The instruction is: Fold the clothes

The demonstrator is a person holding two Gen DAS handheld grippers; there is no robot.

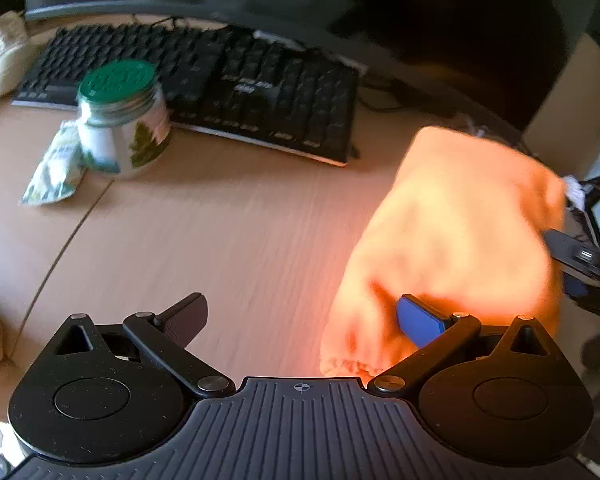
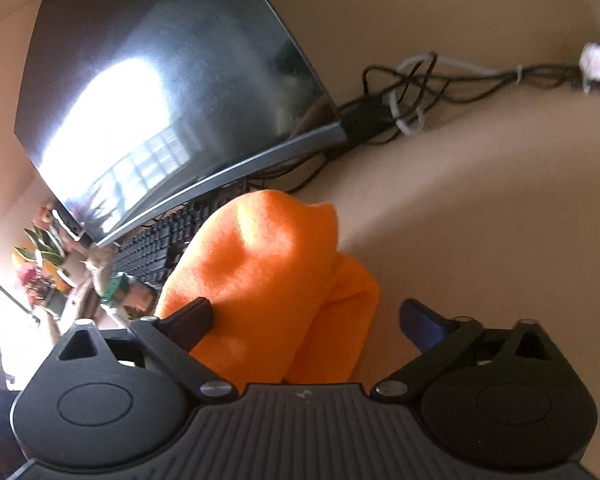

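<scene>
Left wrist view is showing the left tool (image 1: 302, 320) with its fingers spread wide, gripping nothing; its blue fingertip is just pressing against the orange garment (image 1: 460, 232), which is bunched in a soft lump on the right part of the table (image 1: 220, 232). It looks as if the tool is coming in to find an edge, since the cloth is too crumpled to fold as it lies. The right tool (image 2: 306, 318) is also standing open, with the garment lying between its fingers and over the dark one, not pinched. From that side the cloth is mounding up in two rolls, so I would guess it needs spreading flat first.

The keyboard (image 1: 204, 80) and monitor (image 2: 160, 80) are sitting at the back, and a green-lidded jar (image 1: 122, 124) with a small packet (image 1: 56, 168) beside it is standing to the left, well apart from the cloth, leaving bare wood in the middle for folding. Cables (image 2: 420, 92) are trailing behind the monitor.
</scene>
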